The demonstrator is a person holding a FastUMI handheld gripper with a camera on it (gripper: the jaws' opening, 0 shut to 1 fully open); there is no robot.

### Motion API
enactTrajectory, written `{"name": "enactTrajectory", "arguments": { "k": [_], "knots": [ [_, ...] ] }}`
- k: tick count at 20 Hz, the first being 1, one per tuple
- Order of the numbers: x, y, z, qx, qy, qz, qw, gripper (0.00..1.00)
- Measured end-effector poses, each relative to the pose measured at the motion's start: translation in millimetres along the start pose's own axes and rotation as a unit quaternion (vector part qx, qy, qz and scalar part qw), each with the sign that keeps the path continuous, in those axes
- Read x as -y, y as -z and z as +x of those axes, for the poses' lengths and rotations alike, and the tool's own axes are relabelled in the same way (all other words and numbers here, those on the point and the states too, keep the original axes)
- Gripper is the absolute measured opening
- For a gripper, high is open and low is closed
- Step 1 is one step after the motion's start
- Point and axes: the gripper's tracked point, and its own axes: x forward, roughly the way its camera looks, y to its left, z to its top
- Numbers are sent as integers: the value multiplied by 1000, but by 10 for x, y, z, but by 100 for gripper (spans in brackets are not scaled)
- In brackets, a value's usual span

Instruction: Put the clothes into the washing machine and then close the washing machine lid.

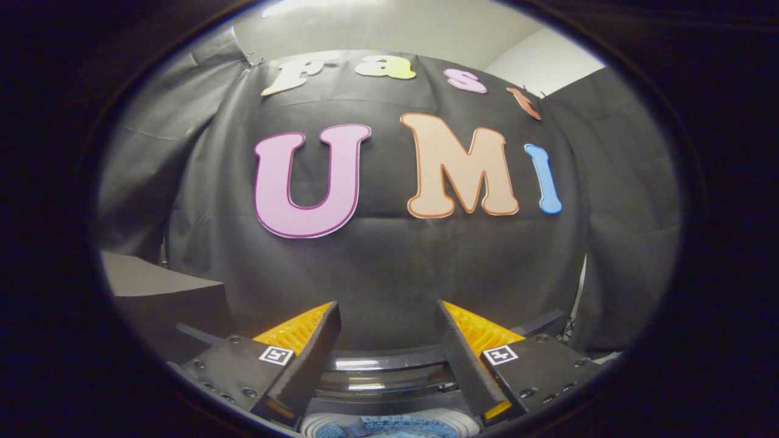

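Two fingers of the gripper (387,340) spread apart, nothing between them, washer (389,377) with dark raised lid (383,364) below, blue clothes (389,427) inside

Your handheld two-finger gripper (387,316) showed ribbed inner pads (292,331), dark screw-studded finger mounts (234,371) and a small square black-and-white marker tag (275,355) on each, fingers set apart.
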Motion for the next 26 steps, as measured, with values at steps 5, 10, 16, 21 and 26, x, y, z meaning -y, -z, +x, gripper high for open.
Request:
{"name": "enactTrajectory", "arguments": {
  "k": [5, 10, 16, 21, 26],
  "knots": [
    [34, 98, -254, 7, -6, 0, 1000, 97],
    [310, 809, -588, -56, 10, 11, 998, 97],
    [574, 1191, -746, -107, 35, 48, 992, 95],
    [606, 1176, -899, -123, 30, 16, 992, 96],
    [591, 914, -1148, -119, 20, 11, 993, 96]
  ]
}}
